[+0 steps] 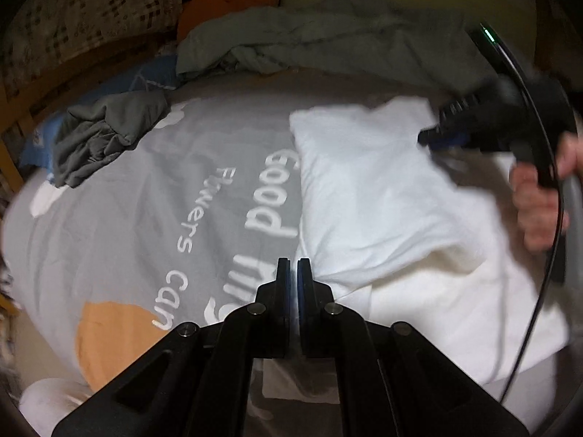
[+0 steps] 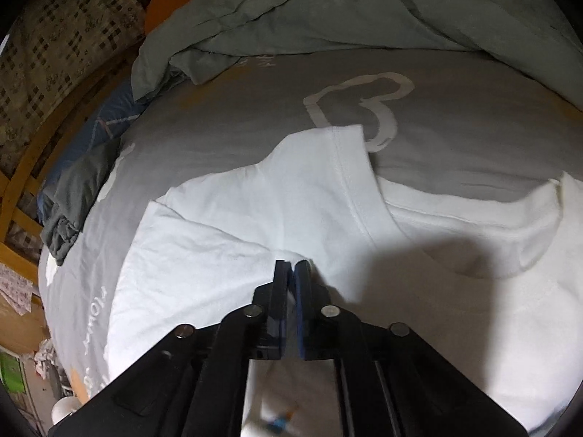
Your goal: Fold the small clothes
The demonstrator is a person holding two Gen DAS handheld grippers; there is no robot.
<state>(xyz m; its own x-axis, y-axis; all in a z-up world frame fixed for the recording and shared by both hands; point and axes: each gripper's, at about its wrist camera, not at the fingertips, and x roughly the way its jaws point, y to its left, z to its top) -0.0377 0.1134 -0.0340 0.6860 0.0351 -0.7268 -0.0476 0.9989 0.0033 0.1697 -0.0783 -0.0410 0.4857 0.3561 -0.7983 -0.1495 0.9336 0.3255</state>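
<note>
"Good", "Flowers" and "can" are showing on the bed cover (image 1: 153,189). Left gripper (image 1: 293,267) and right gripper (image 2: 292,268) are each pinching the rumpled white T-shirt (image 2: 291,189).

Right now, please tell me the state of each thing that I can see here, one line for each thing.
white T-shirt: lying on the bed, left side folded over, sleeve on top.
left gripper: shut, pinching the T-shirt's edge.
right gripper: shut on a fold of the T-shirt.
dark grey garment: crumpled, not folded.
grey-green blanket: bunched up at the far side.
bed cover: spread flat.
</note>
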